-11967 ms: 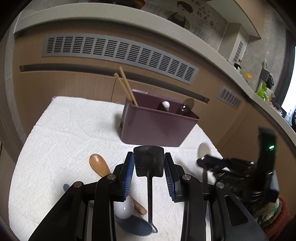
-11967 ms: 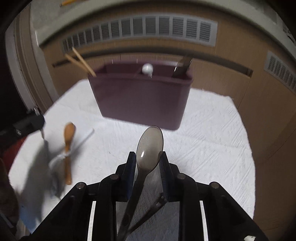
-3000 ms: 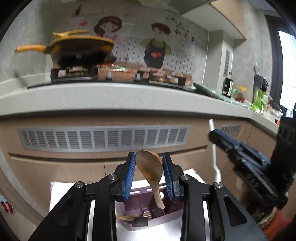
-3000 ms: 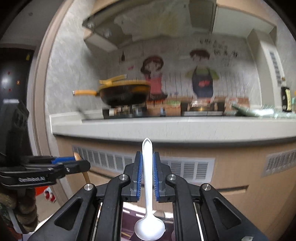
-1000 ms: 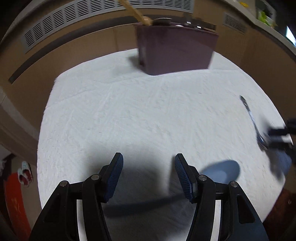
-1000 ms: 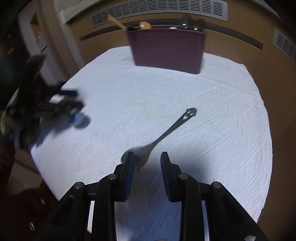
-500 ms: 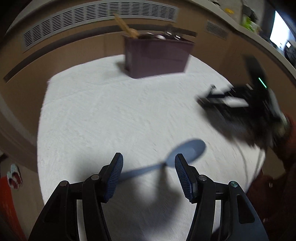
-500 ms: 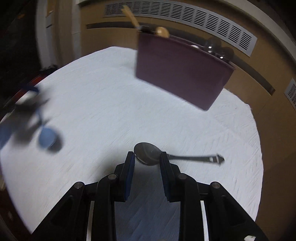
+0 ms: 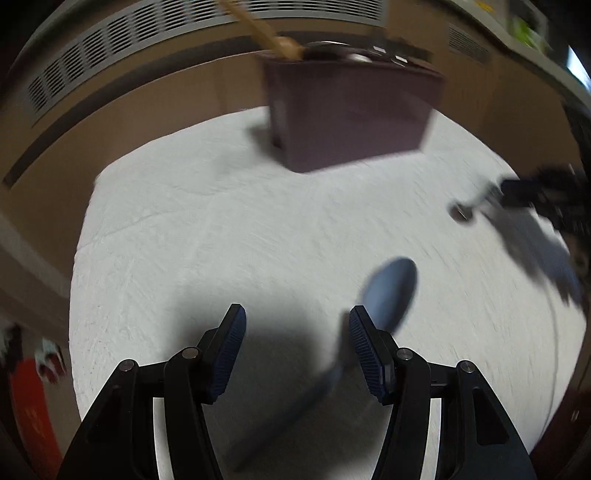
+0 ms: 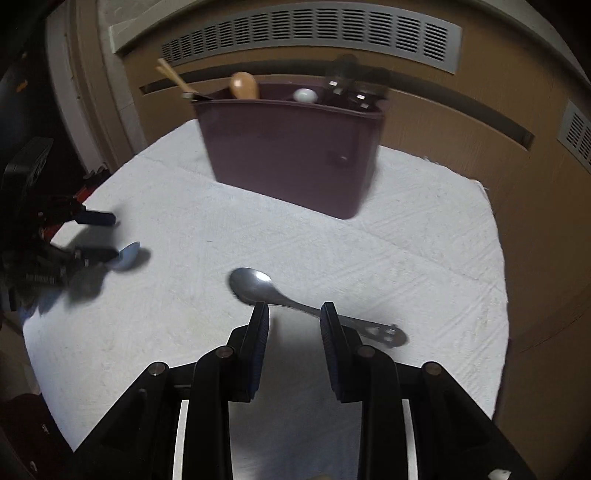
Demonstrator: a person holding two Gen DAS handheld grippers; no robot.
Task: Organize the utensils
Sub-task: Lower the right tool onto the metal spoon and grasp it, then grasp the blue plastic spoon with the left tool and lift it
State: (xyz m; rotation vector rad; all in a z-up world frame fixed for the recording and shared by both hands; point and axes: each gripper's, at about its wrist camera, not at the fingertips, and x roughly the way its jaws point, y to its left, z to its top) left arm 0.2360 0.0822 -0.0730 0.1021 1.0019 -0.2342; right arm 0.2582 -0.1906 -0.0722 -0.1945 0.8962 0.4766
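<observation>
A blue spoon [image 9: 391, 291] lies on the white cloth [image 9: 207, 236], its bowl just past the right finger of my left gripper [image 9: 295, 325], which stands open and holds nothing. A metal spoon [image 10: 251, 282] lies crosswise on the cloth, its neck running across the gap of my right gripper [image 10: 294, 314]. The right jaws are opening and their pads do not press on it. In the right wrist view the left gripper [image 10: 112, 236] hovers at the blue spoon [image 10: 129, 256]. The purple caddy [image 10: 291, 155] holds chopsticks [image 10: 173, 79], a wooden spoon [image 10: 243, 85], a white spoon [image 10: 304, 95] and dark utensils.
The caddy [image 9: 351, 110] stands at the cloth's far side, before brown cabinet fronts with a vent grille [image 10: 314, 33]. The cloth's edge drops off on the right [image 10: 498, 258] and at the near left. Bare cloth lies between the caddy and both spoons.
The wooden and white spoons I held three seconds ago now stand in the caddy. Both grippers have come down over the cloth. The right one has shifted over the metal spoon's neck.
</observation>
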